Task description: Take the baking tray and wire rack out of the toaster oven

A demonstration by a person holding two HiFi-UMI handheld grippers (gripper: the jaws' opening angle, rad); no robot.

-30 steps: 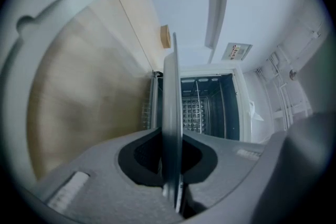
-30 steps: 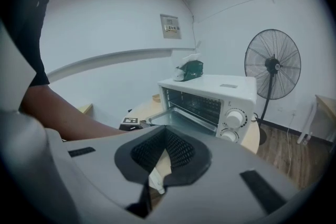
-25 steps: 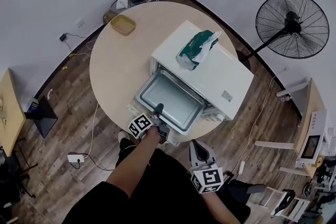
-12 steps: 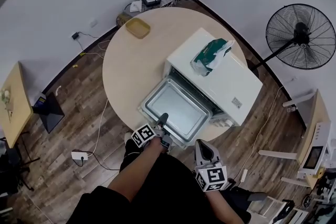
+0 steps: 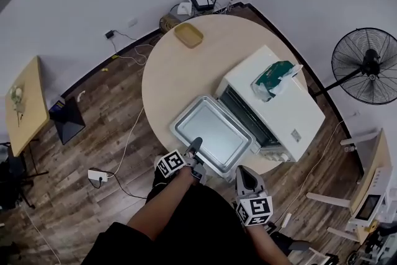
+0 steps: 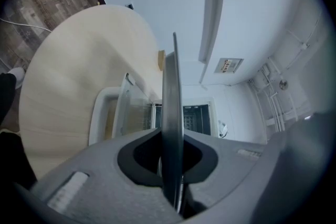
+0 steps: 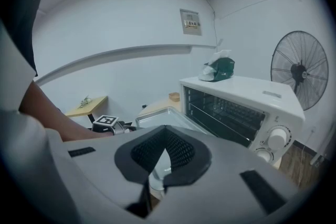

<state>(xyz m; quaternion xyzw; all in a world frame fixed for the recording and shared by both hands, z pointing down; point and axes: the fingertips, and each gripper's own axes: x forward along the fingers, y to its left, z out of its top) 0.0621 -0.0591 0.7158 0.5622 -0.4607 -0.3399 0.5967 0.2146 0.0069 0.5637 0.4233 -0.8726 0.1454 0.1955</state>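
Head view: I find the baking tray [image 5: 211, 131] clear of the toaster oven [image 5: 273, 110], over the table's [image 5: 167, 77] near edge, with the left gripper [image 5: 194, 147] at its near rim and the right gripper [image 5: 247, 180] just beside that edge. Left gripper view: the jaws are clamped on the rim. Right gripper view: the jaws are closed and empty, and the wire rack [image 7: 220, 108] is inside the oven.

Baking tray [image 5: 211, 130]: bare grey metal, smooth, dull satin sheen. Toaster oven [image 5: 294, 110]: smooth white painted casing, slight gloss. Table [image 5: 170, 74]: pale wood-look top, matt. Floor [image 5: 93, 127]: dark wood-grain planks. Green packet [image 5: 271, 77]: crinkly shiny plastic. Fan [image 5: 366, 65]: black metal wire grille. Right gripper [image 7: 159, 173]: matt grey plastic shell, pads [image 7: 181, 150] black, cross-hatched, rubbery.
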